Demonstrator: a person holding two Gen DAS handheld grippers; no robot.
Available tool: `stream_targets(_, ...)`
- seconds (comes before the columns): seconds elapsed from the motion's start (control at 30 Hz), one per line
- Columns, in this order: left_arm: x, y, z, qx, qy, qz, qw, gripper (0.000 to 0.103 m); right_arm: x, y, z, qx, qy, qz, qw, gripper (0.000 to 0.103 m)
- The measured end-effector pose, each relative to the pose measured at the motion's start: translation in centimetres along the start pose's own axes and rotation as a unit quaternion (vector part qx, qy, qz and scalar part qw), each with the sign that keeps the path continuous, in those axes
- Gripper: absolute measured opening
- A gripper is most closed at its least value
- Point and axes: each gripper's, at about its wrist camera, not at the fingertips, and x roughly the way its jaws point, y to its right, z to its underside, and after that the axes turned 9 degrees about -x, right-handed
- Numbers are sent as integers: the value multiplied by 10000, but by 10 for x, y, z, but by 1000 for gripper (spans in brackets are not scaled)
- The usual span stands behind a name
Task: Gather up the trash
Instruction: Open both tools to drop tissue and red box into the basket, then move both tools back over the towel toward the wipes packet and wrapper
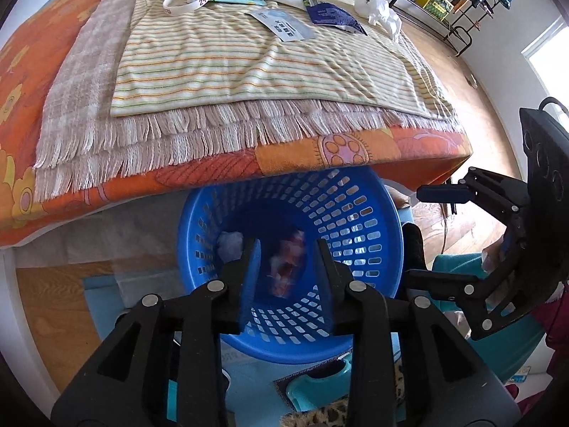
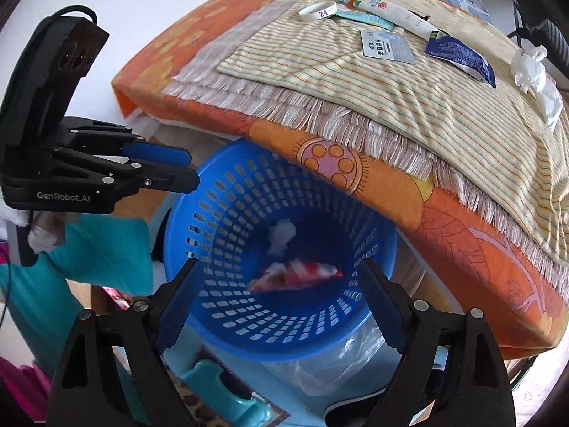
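Now both grippers over blue basket [image 1: 355, 213]: left gripper [image 1: 288, 249] slightly apart, red-white wrapper [image 2: 298, 274] dropped inside; right gripper [image 2: 277, 277] wide, empty. Confirm drop before returning for table litter.

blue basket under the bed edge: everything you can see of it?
Round blue plastic basket, walls perforated with rows of small slots, solid rim. It stands upright on the floor, partly tucked under the orange bedspread's overhang. Inside lie a crumpled white tissue and a red-and-white wrapper. Clear plastic lies by its base. Neither gripper touches it.
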Motion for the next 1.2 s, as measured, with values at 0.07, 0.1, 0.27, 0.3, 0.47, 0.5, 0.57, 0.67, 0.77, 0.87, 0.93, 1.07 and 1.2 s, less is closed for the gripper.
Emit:
stream_targets(0.07,-1,0,-1,0,19,0,10000,30,-1,0,0,16,8,3,10000,88)
stream_targets(0.1,-1,1,-1,-2,25,13,10000,30,-2,0,-1,18,14,4,10000,88)
stream_targets(0.27,-4,3,-6,-6,94,17,10000,30,-4,2,-3,60,57,43,10000,88)
stream_targets(0.3,-5,4,-8,-16,117,16,9999,30,-6,3,-3,87,68,64,9999,88)
stream_targets(0.47,-6,7,-19,-53,170,30,9998,32,-17,15,-6,315,194,219,9991,88)
stream_targets(0.5,-7,8,-22,-56,193,32,9998,39,-20,18,-6,370,238,228,9988,88)
stream_targets(0.57,-9,10,-27,-57,266,28,9996,46,-25,24,-7,481,313,232,9981,88)
stream_targets(0.67,-11,14,-39,-46,352,37,9994,46,-33,35,-11,610,426,283,9968,88)
stream_targets(0.77,-11,17,-50,-56,404,32,9992,46,-40,46,-15,700,512,356,9956,88)
stream_targets(0.87,-10,21,-66,-83,477,27,9988,46,-49,60,-23,763,667,432,9939,88)
stream_targets(0.93,-10,21,-73,-151,489,75,9987,46,-56,69,-29,733,781,519,9929,88)
stream_targets(1.07,-5,25,-97,-342,550,107,9978,46,-74,90,-43,627,1096,664,9898,88)
stream_targets(1.2,3,28,-116,-478,574,92,9972,51,-90,115,-57,742,1416,758,9842,88)
